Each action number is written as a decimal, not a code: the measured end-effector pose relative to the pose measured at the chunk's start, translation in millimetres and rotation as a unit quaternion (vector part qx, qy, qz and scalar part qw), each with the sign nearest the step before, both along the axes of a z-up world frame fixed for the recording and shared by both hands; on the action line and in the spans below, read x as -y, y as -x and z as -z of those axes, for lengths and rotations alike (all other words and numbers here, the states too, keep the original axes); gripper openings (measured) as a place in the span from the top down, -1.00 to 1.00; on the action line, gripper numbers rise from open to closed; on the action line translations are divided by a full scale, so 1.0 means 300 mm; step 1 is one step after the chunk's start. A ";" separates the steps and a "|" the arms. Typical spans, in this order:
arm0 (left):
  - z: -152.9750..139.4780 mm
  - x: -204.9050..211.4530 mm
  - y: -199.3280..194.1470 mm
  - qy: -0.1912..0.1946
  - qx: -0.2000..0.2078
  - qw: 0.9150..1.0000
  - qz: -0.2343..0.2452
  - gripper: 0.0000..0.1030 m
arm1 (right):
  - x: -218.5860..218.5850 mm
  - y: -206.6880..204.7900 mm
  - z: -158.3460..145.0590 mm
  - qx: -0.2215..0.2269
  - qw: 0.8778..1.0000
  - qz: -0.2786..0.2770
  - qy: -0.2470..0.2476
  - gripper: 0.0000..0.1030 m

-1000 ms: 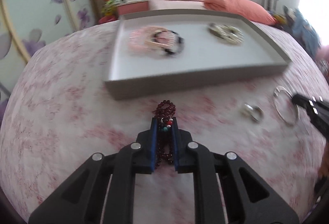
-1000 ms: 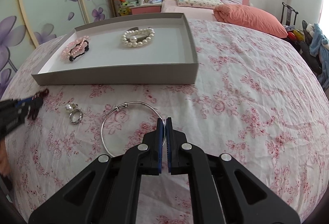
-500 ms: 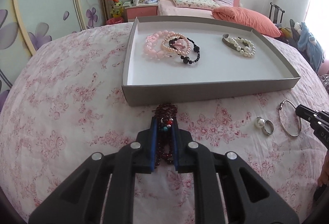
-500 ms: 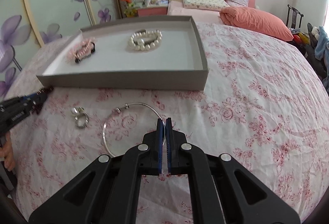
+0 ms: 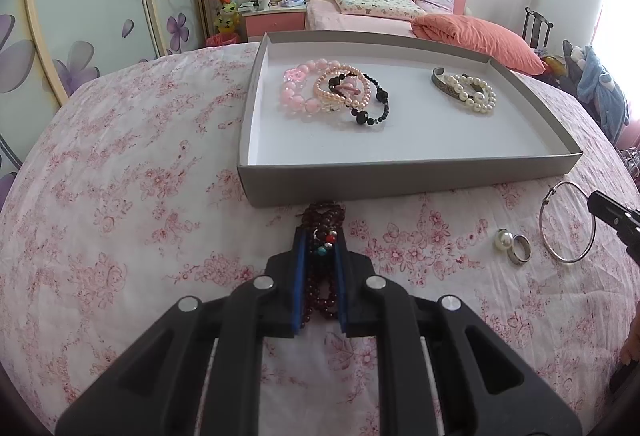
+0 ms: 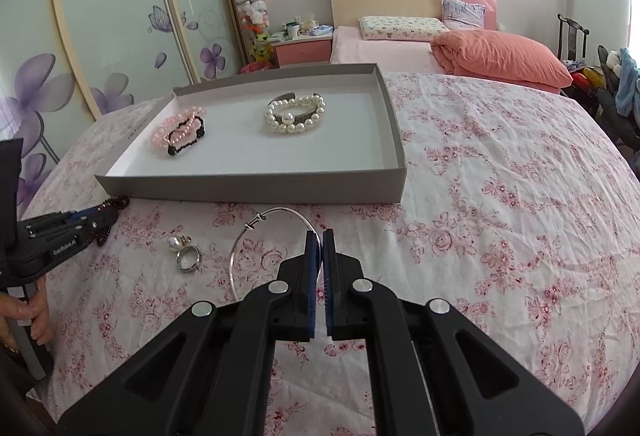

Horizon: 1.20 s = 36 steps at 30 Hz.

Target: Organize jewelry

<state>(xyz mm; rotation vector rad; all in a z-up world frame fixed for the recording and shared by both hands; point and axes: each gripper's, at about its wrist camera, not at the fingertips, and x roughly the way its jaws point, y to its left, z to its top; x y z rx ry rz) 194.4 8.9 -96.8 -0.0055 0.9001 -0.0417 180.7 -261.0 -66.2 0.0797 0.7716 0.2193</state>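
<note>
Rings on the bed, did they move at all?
No. The rings lie in the same spot in front of the tray, left of the bangle. Only the camera shifted.

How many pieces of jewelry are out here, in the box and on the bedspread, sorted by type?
Beaded bracelets: 5 (pink, peach pearl, black, white pearl, dark red)
Metal bangles: 2 (cuff, thin hoop)
Small pieces: 2 (silver band, pearl piece)
Total: 9
</note>
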 end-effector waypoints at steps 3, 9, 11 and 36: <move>0.000 0.001 0.000 0.000 0.000 1.000 0.000 0.73 | 0.012 0.006 -0.020 0.008 1.000 -0.001 -0.015 0.93; 0.000 0.000 0.001 0.001 0.000 1.000 0.000 0.73 | 0.007 0.024 -0.066 0.027 0.999 -0.016 -0.038 0.98; 0.000 -0.001 -0.001 0.002 0.000 1.000 0.000 0.73 | -0.003 0.026 -0.071 0.027 0.999 -0.021 -0.037 0.98; -0.001 0.001 0.001 0.003 0.000 1.000 0.000 0.72 | -0.151 -0.083 0.079 -0.060 0.994 -0.054 0.071 -0.41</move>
